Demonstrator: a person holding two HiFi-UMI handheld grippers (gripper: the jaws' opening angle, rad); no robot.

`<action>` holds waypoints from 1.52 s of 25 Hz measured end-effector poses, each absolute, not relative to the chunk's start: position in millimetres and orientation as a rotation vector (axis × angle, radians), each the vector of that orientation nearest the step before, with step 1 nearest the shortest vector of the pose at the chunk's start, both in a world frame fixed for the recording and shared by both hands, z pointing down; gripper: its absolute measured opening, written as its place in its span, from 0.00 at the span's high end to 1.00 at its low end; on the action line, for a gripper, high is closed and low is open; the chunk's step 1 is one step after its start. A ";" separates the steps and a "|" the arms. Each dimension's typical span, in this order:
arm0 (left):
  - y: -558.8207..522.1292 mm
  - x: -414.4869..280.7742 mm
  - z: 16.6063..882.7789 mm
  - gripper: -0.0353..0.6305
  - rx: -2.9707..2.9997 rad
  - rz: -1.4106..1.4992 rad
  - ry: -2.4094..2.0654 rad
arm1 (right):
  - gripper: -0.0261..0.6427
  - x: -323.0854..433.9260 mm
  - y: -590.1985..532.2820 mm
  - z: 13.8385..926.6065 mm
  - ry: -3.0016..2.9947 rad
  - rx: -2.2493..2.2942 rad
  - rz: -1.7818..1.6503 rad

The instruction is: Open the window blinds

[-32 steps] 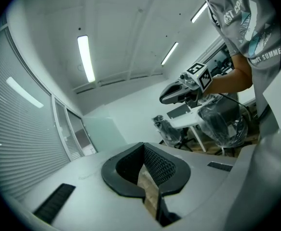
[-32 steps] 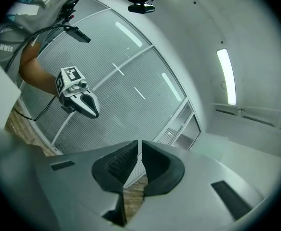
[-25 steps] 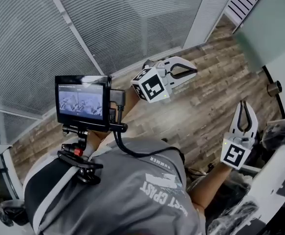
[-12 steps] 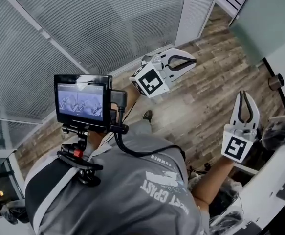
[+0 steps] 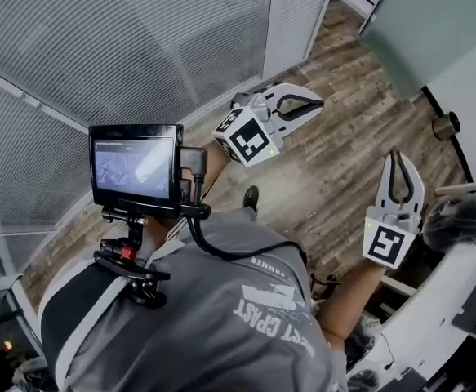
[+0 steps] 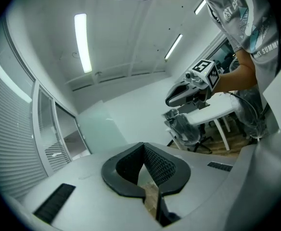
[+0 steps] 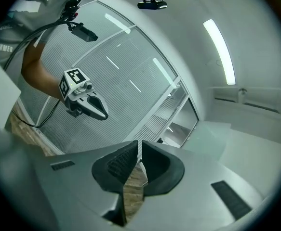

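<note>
— Your white left gripper (image 5: 318,103), at the centre of the frame, is clenched. Its tips meet with nothing between them.
— Your white right gripper (image 5: 395,155), at the right of the frame, is likewise clenched and empty. Both hang over the brown wood-plank floor (image 5: 335,170).
— And the grey horizontal-slat window blinds (image 5: 140,39)?
— They fill the upper left, lowered across the glass. Neither of your grippers touches them; your left one is nearer.
</note>
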State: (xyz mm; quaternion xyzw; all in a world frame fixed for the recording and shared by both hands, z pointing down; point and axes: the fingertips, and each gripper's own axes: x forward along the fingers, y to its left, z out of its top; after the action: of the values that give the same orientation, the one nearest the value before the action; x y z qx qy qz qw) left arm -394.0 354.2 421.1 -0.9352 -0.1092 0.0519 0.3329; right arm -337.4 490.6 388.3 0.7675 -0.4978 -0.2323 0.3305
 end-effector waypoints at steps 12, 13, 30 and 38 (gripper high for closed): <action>254.6 -269.9 414.7 0.94 -2.457 0.194 -0.356 | 0.93 -220.7 392.6 374.7 -1.248 2.035 -0.582; 248.4 -266.4 415.0 0.94 -2.456 0.193 -0.351 | 0.93 -214.4 387.1 375.0 -1.251 2.039 -0.570; 143.4 -139.3 416.6 0.94 -2.521 0.084 -0.205 | 0.93 -55.1 267.7 368.9 -1.430 1.965 -0.593; 126.6 -9.4 424.3 0.94 -2.567 0.035 -0.185 | 0.93 74.7 241.2 382.3 -1.520 1.953 -0.517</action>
State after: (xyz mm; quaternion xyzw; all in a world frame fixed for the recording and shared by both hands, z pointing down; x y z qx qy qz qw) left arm -9.4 126.6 424.3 -0.9574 -0.0691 0.0129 0.2800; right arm 74.7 241.2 382.3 0.7365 -0.5732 -0.1949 0.3016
